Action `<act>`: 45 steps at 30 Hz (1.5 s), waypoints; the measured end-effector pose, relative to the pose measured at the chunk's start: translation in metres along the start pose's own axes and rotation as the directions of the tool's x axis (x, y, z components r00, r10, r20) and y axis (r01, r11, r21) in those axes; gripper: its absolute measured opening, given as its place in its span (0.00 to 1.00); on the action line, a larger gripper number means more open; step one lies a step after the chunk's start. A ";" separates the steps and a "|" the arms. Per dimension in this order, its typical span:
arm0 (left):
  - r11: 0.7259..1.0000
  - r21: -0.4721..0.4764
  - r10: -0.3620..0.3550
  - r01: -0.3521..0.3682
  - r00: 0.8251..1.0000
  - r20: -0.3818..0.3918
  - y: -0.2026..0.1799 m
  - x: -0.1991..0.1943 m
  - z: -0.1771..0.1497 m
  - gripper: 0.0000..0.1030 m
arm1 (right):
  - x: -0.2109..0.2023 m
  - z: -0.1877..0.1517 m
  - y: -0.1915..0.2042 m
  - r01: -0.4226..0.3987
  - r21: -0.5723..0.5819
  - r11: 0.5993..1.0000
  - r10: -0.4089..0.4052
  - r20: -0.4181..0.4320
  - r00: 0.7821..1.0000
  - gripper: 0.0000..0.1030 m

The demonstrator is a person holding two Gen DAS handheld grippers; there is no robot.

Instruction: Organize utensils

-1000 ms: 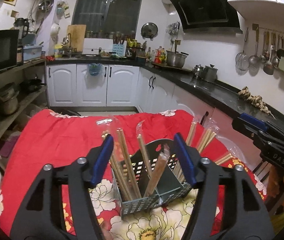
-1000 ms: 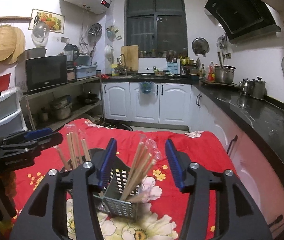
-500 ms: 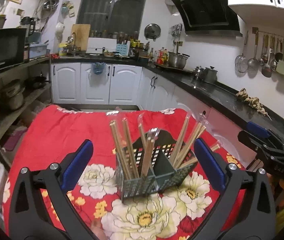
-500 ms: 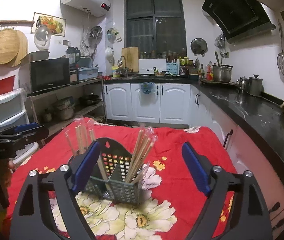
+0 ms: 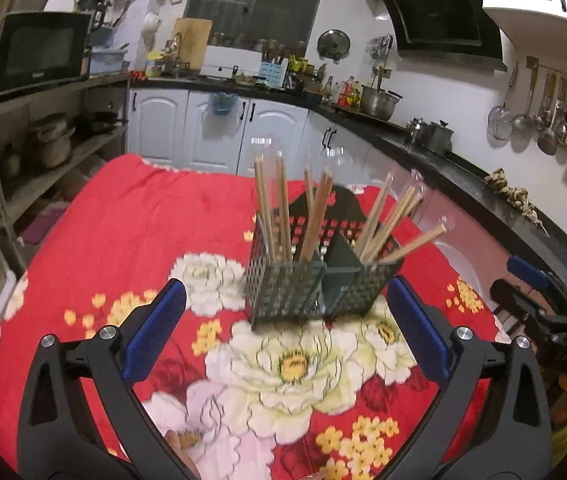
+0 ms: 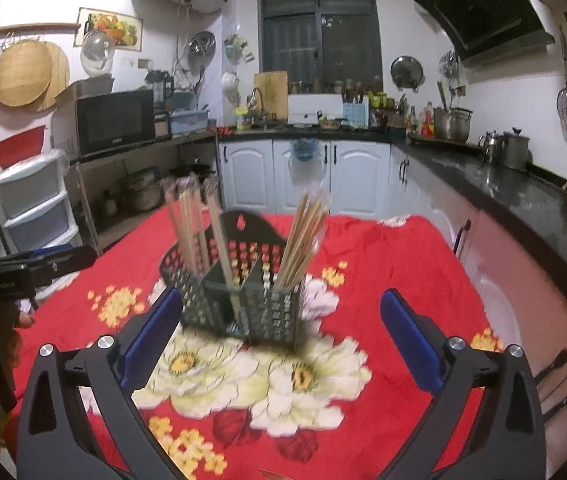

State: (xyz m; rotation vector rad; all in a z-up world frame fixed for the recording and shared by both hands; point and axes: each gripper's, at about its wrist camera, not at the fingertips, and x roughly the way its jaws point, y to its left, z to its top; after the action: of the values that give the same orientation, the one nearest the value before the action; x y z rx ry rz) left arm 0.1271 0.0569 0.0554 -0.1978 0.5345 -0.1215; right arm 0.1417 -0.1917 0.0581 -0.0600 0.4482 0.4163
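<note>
A dark green perforated utensil basket (image 5: 307,286) stands on the red floral tablecloth (image 5: 131,232), divided into compartments. Several wrapped wooden chopsticks (image 5: 279,208) stand upright or lean in it. It also shows in the right wrist view (image 6: 243,304) with its chopsticks (image 6: 303,236). My left gripper (image 5: 287,328) is open and empty, just short of the basket. My right gripper (image 6: 279,332) is open and empty, also just short of the basket. The right gripper shows at the right edge of the left view (image 5: 539,300), the left gripper at the left edge of the right view (image 6: 23,272).
The table's right side runs close to a black kitchen counter (image 5: 483,184) with pots. Shelves with a microwave (image 6: 115,120) and plastic drawers (image 6: 31,204) stand to the left. White cabinets (image 6: 303,176) lie beyond the table's far edge.
Both grippers opened wide and drew back from the basket, which now stands free on the cloth. The chopsticks stay in the basket.
</note>
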 end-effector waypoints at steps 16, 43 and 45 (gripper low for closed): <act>0.997 0.030 0.063 -0.065 0.996 0.063 -0.020 -0.004 -0.073 0.90 | -0.018 -0.075 0.022 0.097 -0.035 0.995 -0.094 0.081 0.992 0.94; 0.994 0.058 0.082 -0.094 0.980 0.181 -0.038 -0.008 -0.105 0.90 | -0.034 -0.102 0.025 0.153 0.007 0.988 -0.150 0.224 0.963 0.94; 0.994 0.054 0.081 -0.092 0.980 0.182 -0.037 -0.008 -0.105 0.90 | -0.034 -0.102 0.025 0.155 0.012 0.988 -0.153 0.226 0.962 0.94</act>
State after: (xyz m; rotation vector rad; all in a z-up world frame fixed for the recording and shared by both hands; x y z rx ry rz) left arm 0.0637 0.0060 -0.0213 -0.1229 0.3585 -0.0348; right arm 0.0620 -0.1968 -0.0177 -0.0521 0.2150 0.2671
